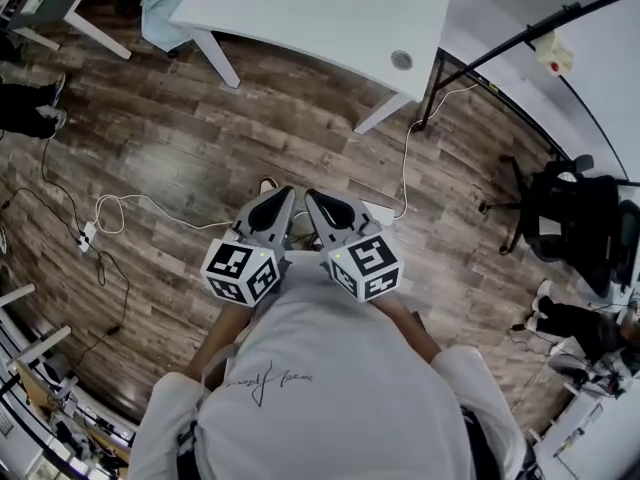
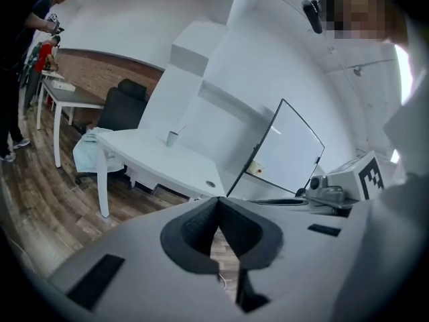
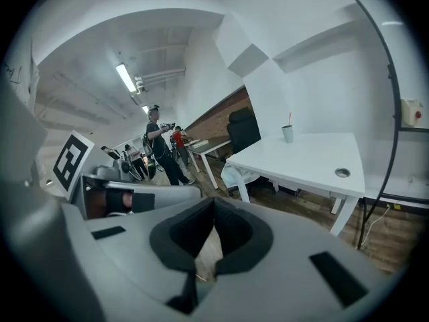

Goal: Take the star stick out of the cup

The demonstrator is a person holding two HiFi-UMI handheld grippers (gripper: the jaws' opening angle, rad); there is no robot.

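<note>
Head view: taken from above the person, facing steeply down on the wooden floor, with the white table at the far edge. Left gripper view and right gripper view: low, close to the torso, facing forward, the table well apart. All three views share table and floor; both gripper views share the cup.

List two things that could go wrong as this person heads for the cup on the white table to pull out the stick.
Tripping: a white cable trails over the wooden floor between the person and the white table.
Tipping the cup: the stick is thin, and the left gripper and right gripper both have jaws shut, so opening late might knock the cup over.
</note>
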